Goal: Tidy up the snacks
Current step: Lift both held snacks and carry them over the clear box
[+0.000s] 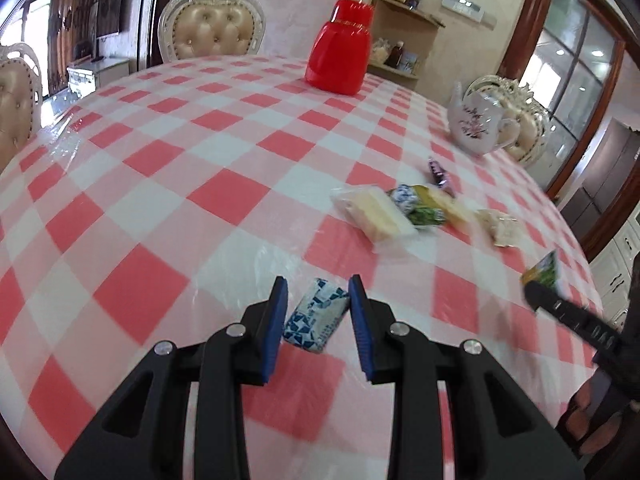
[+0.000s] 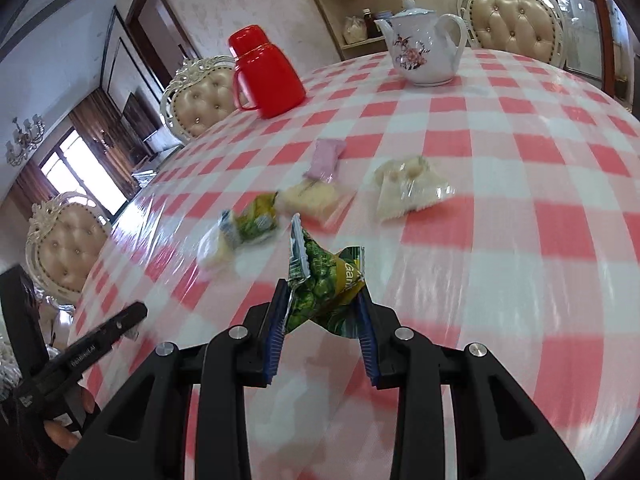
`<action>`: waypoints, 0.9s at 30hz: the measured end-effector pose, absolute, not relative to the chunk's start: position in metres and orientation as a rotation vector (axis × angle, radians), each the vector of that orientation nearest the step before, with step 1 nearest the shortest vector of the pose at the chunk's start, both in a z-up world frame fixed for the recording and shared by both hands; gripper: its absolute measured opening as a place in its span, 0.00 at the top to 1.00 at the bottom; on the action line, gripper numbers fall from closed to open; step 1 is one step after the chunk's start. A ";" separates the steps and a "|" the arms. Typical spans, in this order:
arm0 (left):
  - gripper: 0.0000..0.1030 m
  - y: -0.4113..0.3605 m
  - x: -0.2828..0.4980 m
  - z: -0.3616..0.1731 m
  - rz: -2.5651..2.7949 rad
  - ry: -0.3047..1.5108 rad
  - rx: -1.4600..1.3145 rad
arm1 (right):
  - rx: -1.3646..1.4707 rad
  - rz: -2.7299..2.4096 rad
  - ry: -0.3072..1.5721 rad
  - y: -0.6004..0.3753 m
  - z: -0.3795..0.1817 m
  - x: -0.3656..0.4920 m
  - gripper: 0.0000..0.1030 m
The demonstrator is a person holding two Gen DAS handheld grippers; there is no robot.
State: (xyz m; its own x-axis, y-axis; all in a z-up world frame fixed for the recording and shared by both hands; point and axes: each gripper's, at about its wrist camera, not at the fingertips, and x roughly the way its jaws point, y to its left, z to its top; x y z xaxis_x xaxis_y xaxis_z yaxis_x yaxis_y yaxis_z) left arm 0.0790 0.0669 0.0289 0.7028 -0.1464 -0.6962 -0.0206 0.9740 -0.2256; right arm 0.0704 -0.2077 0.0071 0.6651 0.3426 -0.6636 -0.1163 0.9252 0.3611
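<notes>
The left gripper [image 1: 318, 316] pinches a blue-and-white packet [image 1: 316, 320] between its blue pads [image 1: 276, 328], both pads bearing on the packet's sides, above the checked tablecloth [image 1: 160, 184]. The right gripper [image 2: 324, 312] is clamped on a green snack bag [image 2: 324, 280]; the bag is crumpled between the jaws and its upper end stands clear above the fingertips. In the left wrist view, the right gripper's finger [image 1: 568, 312] and the green bag appear at the right edge, off the main snack group. The remaining snacks lie together on the cloth: a clear-wrapped pale wafer pack [image 1: 374, 214], a small blue-and-white candy [image 1: 402, 196] touching it, a green packet [image 1: 426, 216] just beside, a purple wrapper [image 1: 440, 172] behind them, and a pale clear packet [image 1: 500, 226] to the right. In the right wrist view, the same group lies beyond the held bag, with the purple wrapper [image 2: 326, 158] farthest. A red flask [image 1: 340, 56] and a white floral teapot [image 1: 478, 120] stand upright at the far side of the table, well apart from each other. Cream tufted chairs [image 1: 212, 28] surround the table.
</notes>
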 end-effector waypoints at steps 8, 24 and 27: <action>0.69 0.045 0.036 0.038 -0.128 0.732 -0.203 | 0.361 0.306 0.739 -0.203 0.013 0.014 0.69; 0.69 0.056 -0.025 0.033 -0.151 0.713 -0.244 | 0.473 0.408 0.732 -0.188 0.010 -0.054 0.69; 0.69 0.060 -0.037 0.035 -0.148 0.703 -0.240 | 0.473 0.416 0.727 -0.185 0.010 -0.064 0.69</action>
State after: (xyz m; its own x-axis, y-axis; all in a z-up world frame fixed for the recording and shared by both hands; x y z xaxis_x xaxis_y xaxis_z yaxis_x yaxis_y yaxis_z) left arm -0.0373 0.0604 0.0345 0.7540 -0.2149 -0.6208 0.0543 0.9621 -0.2671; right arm -0.0644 -0.1850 0.0101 0.6754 0.5139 -0.5290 -0.1954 0.8163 0.5435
